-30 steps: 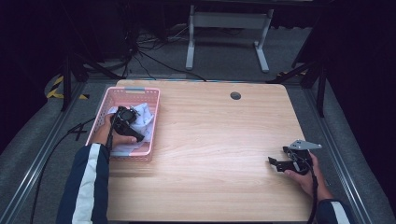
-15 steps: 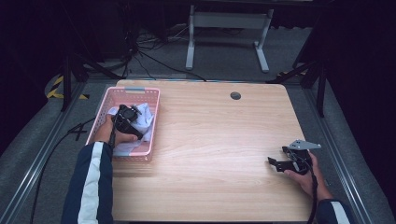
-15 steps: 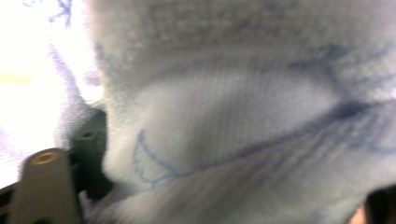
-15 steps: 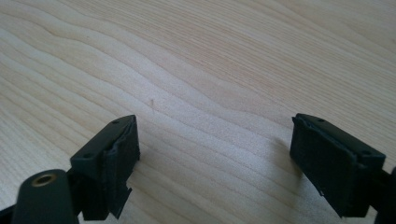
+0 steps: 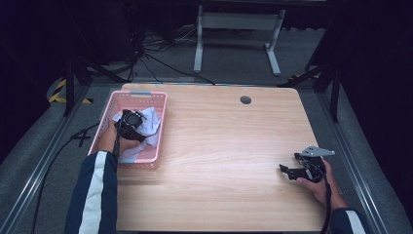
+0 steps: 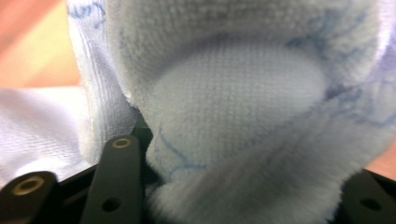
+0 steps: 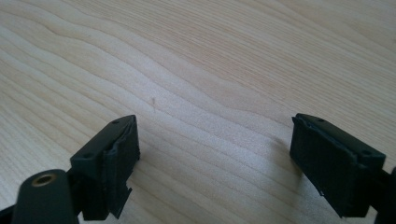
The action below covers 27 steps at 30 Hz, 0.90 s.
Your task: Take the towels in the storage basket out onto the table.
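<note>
Since the earlier frame my left hand-held gripper (image 5: 130,124) has shifted a little toward the far end of the pink basket (image 5: 108,116), while my right hand-held gripper (image 5: 298,169) has stayed where it was. I see the left one down inside the basket, which sits at the left edge of the table (image 5: 224,146), near the far left corner. From its own view, the white cloth (image 6: 243,107) with faint blue marks bulges right up against the lens and sits bunched between the black jaws, so I read that gripper as clamped on the cloth. The cloth lies in the basket, with folds spilling toward the basket's near end in the high view (image 5: 148,122). My right gripper (image 7: 215,163) rests low over bare wood near the right edge of the table, toward the near right corner, its jaws spread wide apart with nothing between them but wood grain
</note>
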Motion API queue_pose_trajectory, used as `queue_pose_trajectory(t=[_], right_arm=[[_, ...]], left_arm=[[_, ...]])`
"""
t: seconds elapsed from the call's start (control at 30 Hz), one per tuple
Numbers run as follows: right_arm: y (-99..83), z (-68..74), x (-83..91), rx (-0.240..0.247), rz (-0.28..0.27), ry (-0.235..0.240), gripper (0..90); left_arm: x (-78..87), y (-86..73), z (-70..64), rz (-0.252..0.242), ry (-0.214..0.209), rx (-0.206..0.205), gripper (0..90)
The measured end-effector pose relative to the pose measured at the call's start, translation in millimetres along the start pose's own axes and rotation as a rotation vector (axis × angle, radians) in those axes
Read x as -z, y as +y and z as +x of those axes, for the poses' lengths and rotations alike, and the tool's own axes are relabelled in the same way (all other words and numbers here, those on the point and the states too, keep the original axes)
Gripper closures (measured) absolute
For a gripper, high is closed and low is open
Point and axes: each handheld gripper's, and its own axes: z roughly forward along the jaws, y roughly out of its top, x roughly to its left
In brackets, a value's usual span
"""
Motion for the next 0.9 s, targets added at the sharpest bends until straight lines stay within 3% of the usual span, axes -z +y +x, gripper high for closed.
queue_pose_trajectory(t=[0.03, 0.1, 0.17, 0.33, 0.37, 0.43, 0.47, 0.57, 0.67, 0.77, 0.9], right_arm=[[0.0, 0.0, 0.0, 0.0, 0.0, 0.0, 16.5], [0.0, 0.0, 0.0, 0.0, 0.0, 0.0, 16.5], [0.0, 0.0, 0.0, 0.0, 0.0, 0.0, 16.6], [0.0, 0.2, 0.1, -0.001, 0.001, 0.0, 16.5], [0.0, 0.1, 0.1, -0.001, 0.001, -0.001, 16.5], [0.0, 0.3, 0.1, -0.001, 0.001, -0.001, 16.5], [0.0, 0.4, 0.2, -0.002, 0.001, -0.001, 16.5], [-0.1, 0.3, 0.2, -0.001, 0.001, -0.001, 16.5], [-0.1, 0.2, 0.3, 0.0, 0.001, 0.0, 16.5], [0.0, 0.1, 0.2, 0.0, 0.001, 0.001, 16.5], [-0.2, 0.3, 0.3, 0.0, 0.001, -0.001, 16.5]], left_arm=[[2.4, 0.3, -1.8, -0.007, 0.038, -0.007, 53.2], [6.6, -0.3, -2.3, -0.03, 0.069, 0.002, 54.0], [15.5, -3.3, 0.2, -0.097, 0.091, 0.019, 54.5], [42.4, -9.8, 6.1, -0.206, 0.146, 0.055, 54.9], [52.6, -12.2, 7.6, -0.251, 0.153, 0.066, 55.0], [68.4, -14.8, 9.7, -0.306, 0.137, 0.084, 55.1], [75.5, -15.6, 9.1, -0.334, 0.155, 0.094, 55.2], [98.4, -16.6, 8.8, -0.388, 0.176, 0.094, 55.2], [114.7, -16.5, 7.7, -0.436, 0.163, 0.098, 55.2], [133.2, -10.5, 1.3, -0.482, 0.158, 0.078, 55.2], [150.7, -1.0, -8.8, -0.53, 0.115, 0.057, 55.1]])
